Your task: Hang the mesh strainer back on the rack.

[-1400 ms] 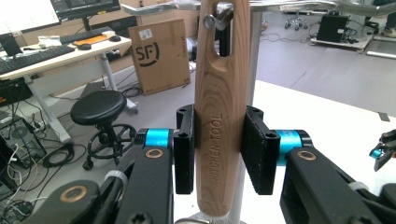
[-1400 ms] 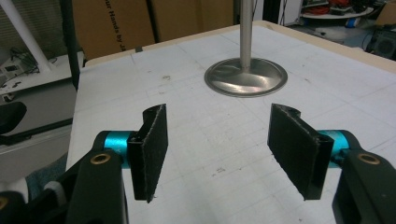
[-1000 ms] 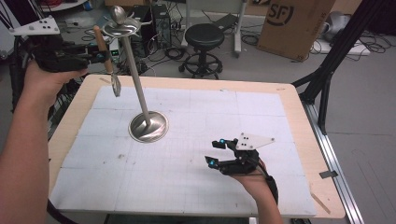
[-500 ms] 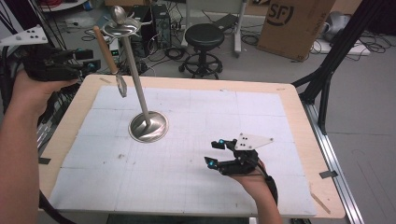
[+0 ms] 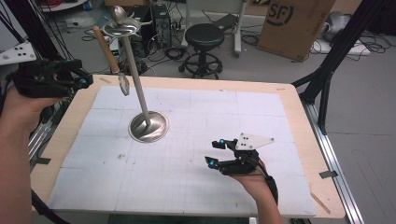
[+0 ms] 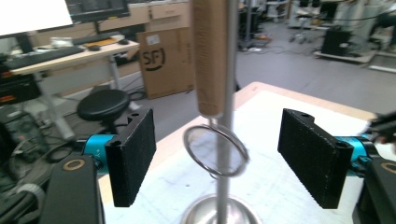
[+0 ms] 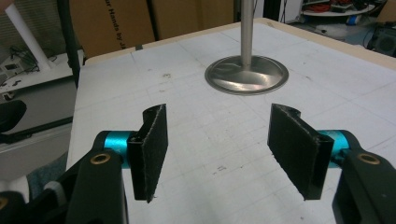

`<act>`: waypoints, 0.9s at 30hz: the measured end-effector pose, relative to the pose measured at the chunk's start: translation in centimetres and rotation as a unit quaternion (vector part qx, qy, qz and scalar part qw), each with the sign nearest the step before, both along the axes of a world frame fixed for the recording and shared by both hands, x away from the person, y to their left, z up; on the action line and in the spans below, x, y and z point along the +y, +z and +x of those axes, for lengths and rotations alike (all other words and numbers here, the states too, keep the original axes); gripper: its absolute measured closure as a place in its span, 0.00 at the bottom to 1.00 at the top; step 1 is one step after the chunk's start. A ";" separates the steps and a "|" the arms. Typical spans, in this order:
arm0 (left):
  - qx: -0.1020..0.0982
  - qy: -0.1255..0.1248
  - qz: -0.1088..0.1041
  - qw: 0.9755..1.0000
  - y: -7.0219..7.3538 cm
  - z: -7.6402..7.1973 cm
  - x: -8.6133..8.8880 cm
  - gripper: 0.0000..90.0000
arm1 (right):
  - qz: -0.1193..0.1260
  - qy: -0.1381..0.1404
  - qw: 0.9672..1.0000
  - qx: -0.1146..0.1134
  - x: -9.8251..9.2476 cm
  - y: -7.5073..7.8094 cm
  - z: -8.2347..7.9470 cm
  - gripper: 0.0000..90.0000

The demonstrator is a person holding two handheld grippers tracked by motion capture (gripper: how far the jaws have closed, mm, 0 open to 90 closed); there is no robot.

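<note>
A steel stand rises from its round base [image 5: 148, 127] on the white mat to a hooked top disc [image 5: 122, 29]. From one hook hangs a wooden-handled utensil [image 5: 107, 50], its wire-ring end [image 5: 124, 85] beside the pole. My left gripper [image 5: 85, 80] is open, held off the table's left edge and left of the utensil. In the left gripper view the wooden handle [image 6: 208, 56] and ring [image 6: 215, 150] hang beyond the open left gripper [image 6: 219, 158], in front of the pole [image 6: 229, 196]. My right gripper [image 5: 215, 153] rests open on the mat; its open jaws [image 7: 231, 149] face the base [image 7: 246, 73].
A spoon [image 5: 118, 14] lies on the stand's top disc. The white mat [image 5: 187, 186] covers most of the wooden table [image 5: 299, 98]. Behind the table stand a black stool [image 5: 205, 37] and a cardboard box [image 5: 292, 21]. A black frame leg [image 5: 327, 79] rises at the right.
My left gripper has dropped lower and drawn away from the hanging utensil, which has swung right, closer to the pole. The right gripper has not moved.
</note>
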State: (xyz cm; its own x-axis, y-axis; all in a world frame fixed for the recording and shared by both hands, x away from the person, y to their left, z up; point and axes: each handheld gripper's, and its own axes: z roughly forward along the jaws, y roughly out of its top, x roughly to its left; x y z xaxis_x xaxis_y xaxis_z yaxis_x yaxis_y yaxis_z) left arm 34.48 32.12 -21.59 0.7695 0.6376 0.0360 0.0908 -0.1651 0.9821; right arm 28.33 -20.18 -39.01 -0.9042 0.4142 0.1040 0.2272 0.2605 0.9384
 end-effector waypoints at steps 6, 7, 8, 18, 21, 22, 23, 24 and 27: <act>0.002 -0.011 0.007 1.000 -1.1 -1.0 -0.9 0.26 | 0.000 -0.005 1.000 0.000 -0.2 0.0 0.0 0.41; 0.001 -0.013 0.007 1.000 -1.3 -1.2 -1.1 0.26 | 0.002 -0.004 1.000 0.001 -0.2 0.0 0.0 0.41; 0.001 -0.015 0.006 1.000 -1.5 -1.3 -1.2 0.25 | 0.001 -0.006 1.000 0.000 -0.3 0.0 -0.1 0.41; 0.008 -0.031 0.006 0.999 -4.2 -1.9 -2.6 0.21 | 0.007 -0.016 1.000 -0.003 -1.1 0.1 0.0 0.41; 0.010 -0.034 0.004 0.999 -5.0 -2.1 -2.9 0.20 | 0.007 -0.019 1.000 -0.001 -1.3 0.1 0.0 0.41; 0.009 -0.032 0.007 0.999 -5.3 -2.2 -2.9 0.20 | 0.007 -0.019 1.000 -0.002 -1.4 0.1 0.0 0.41; 0.010 -0.032 0.005 0.999 -5.6 -2.2 -2.9 0.20 | 0.007 -0.020 1.000 -0.001 -1.5 0.1 0.0 0.41; 0.011 -0.033 0.000 0.999 -5.9 -2.3 -3.0 0.20 | 0.007 -0.021 1.000 -0.001 -1.5 0.1 0.0 0.41; 0.014 -0.037 -0.005 0.999 -6.7 -2.4 -3.0 0.20 | 0.007 -0.023 1.000 0.002 -1.7 0.0 0.0 0.41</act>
